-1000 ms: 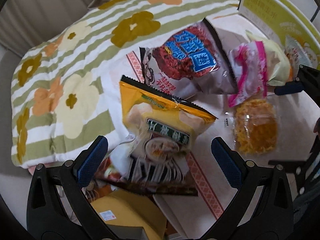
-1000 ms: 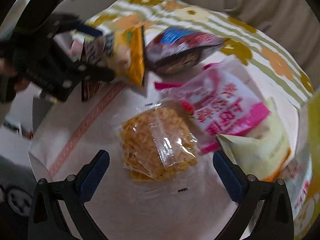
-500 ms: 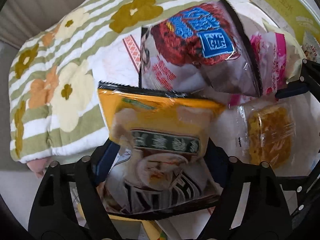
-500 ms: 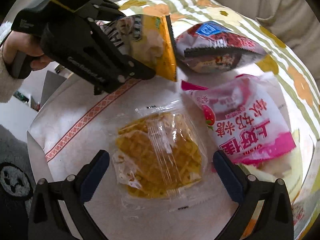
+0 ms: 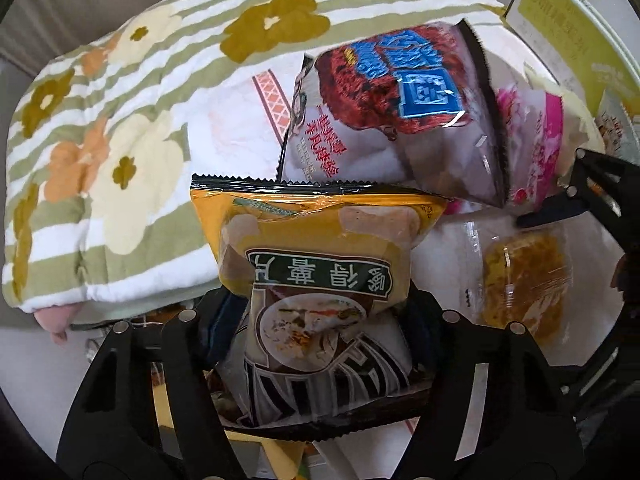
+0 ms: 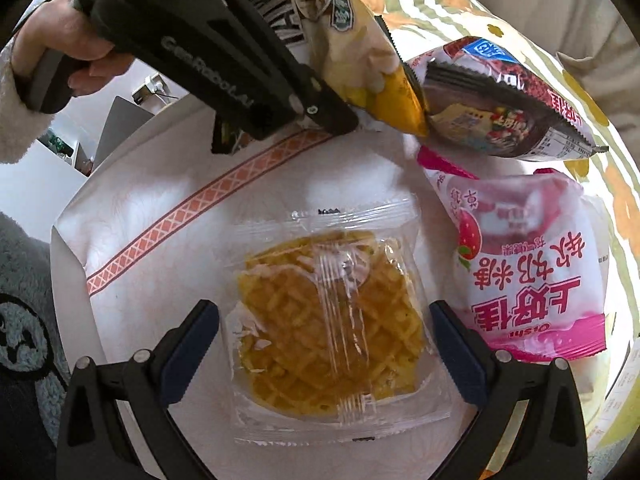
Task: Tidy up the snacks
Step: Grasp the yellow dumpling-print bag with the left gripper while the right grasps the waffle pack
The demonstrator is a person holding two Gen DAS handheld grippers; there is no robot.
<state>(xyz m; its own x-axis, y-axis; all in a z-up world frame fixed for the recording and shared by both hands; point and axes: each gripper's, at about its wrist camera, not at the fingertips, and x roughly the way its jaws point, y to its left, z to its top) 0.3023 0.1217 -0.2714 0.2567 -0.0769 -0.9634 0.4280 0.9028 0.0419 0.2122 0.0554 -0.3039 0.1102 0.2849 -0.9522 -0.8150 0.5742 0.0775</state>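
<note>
My left gripper (image 5: pixel 320 320) is shut on a yellow chip bag (image 5: pixel 316 252) and holds it off the table; the bag also shows in the right wrist view (image 6: pixel 360 60). A red and white snack bag (image 5: pixel 396 112) lies just beyond it, leaning on the blanket. My right gripper (image 6: pixel 326 344) is open, its blue pads on either side of a clear-wrapped yellow waffle (image 6: pixel 332 324) that lies flat on the white cloth (image 6: pixel 160 200). A pink candy bag (image 6: pixel 528 272) lies to the waffle's right.
A green-striped flowered blanket (image 5: pixel 120 120) covers the area left and behind. A yellow-green box (image 5: pixel 572 44) stands at the back right. The cloth's edge with an orange band (image 6: pixel 200 208) runs near the left gripper.
My left gripper has closed on the yellow chip bag and lifted it. My right gripper has moved down closer around the waffle, still open.
</note>
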